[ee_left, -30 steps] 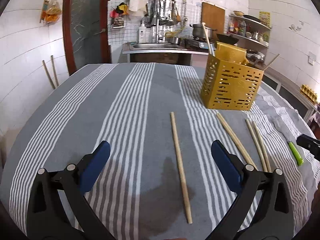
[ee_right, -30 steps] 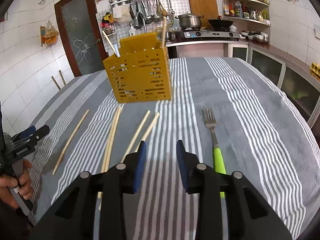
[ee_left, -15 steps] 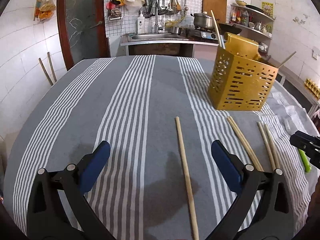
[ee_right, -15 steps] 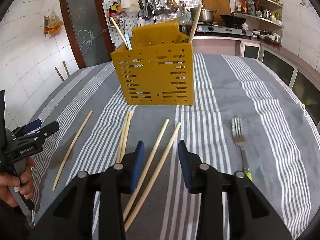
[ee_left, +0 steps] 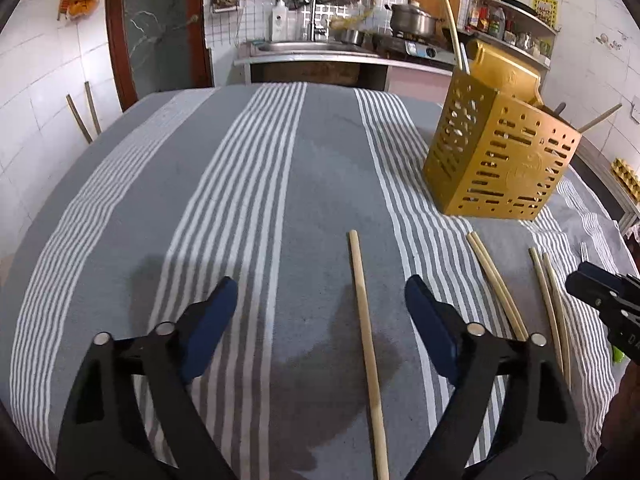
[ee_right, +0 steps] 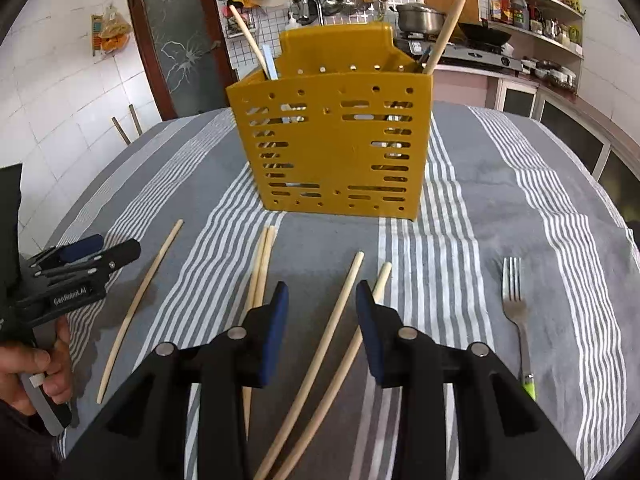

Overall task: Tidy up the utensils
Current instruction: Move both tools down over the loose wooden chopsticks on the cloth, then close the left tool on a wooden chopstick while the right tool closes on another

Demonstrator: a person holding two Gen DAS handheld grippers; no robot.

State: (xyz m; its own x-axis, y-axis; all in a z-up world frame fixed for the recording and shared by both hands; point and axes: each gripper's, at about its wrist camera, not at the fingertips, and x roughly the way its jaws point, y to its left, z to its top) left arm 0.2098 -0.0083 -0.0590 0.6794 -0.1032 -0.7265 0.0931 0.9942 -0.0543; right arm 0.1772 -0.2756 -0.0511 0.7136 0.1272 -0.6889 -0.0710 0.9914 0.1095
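A yellow slotted utensil holder [ee_right: 340, 148] stands on the striped tablecloth with chopsticks leaning inside; it also shows in the left wrist view [ee_left: 500, 160]. My left gripper [ee_left: 320, 304] is wide open, low over a single chopstick [ee_left: 366, 344] lying between its fingers. My right gripper [ee_right: 322, 304] is open, just above a pair of chopsticks [ee_right: 332, 340] that runs between its fingers. Another pair [ee_right: 262, 264] lies to their left, and a lone chopstick [ee_right: 140, 304] further left. A green-handled fork [ee_right: 518, 316] lies at the right.
The grey striped cloth [ee_left: 240, 200] covers the round table. A kitchen counter with sink [ee_left: 312, 48] and stove stands behind. The left gripper [ee_right: 76, 268] and the hand holding it show at the left of the right wrist view.
Both grippers moved forward and lower toward the chopsticks. The right gripper shifted left from beside the fork to over the chopstick pair and opened a little. The left stayed wide open.
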